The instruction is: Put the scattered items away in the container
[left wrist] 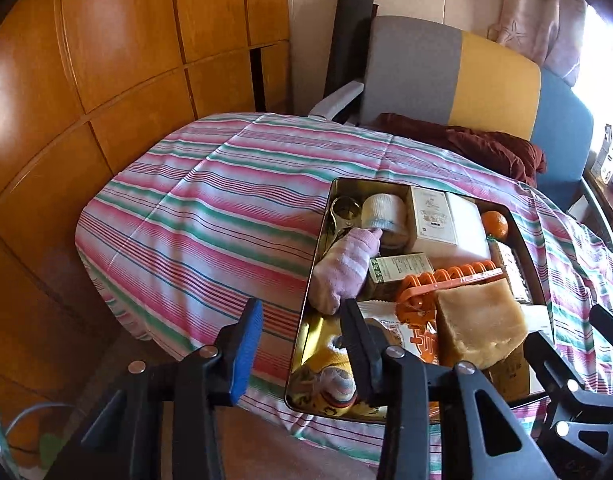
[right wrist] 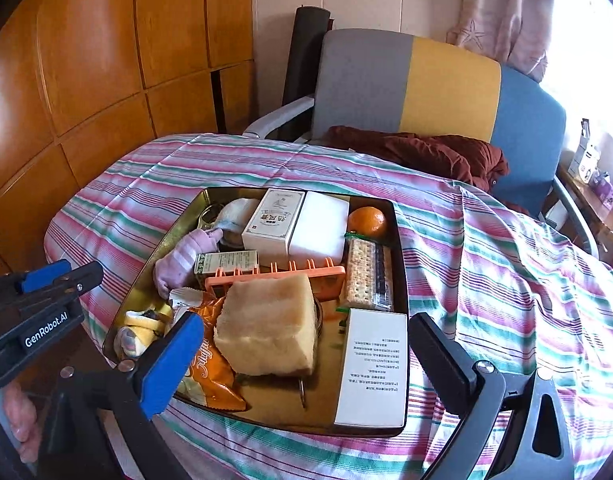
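Observation:
A gold metal tray (right wrist: 174,232) (left wrist: 312,276) sits on the striped cloth and holds many items: a tan sponge block (right wrist: 266,324), a pink sock (right wrist: 182,258), a yellow sock (right wrist: 140,330), an orange (right wrist: 367,220), boxes (right wrist: 272,220), crackers (right wrist: 364,272), an orange rack (right wrist: 272,274), a snack bag (right wrist: 210,372) and a white leaflet box (right wrist: 372,364). My left gripper (left wrist: 302,332) is open and empty over the tray's near left corner, above the yellow sock (left wrist: 326,376). My right gripper (right wrist: 306,356) is open and empty at the tray's near edge; it straddles the sponge.
The table has a pink-green striped cloth (right wrist: 486,264). A grey, yellow and blue chair (right wrist: 426,84) with a dark red cloth (right wrist: 426,152) stands behind. Wooden cabinets (left wrist: 106,60) are on the left. A shelf with small items (right wrist: 594,176) is at the right.

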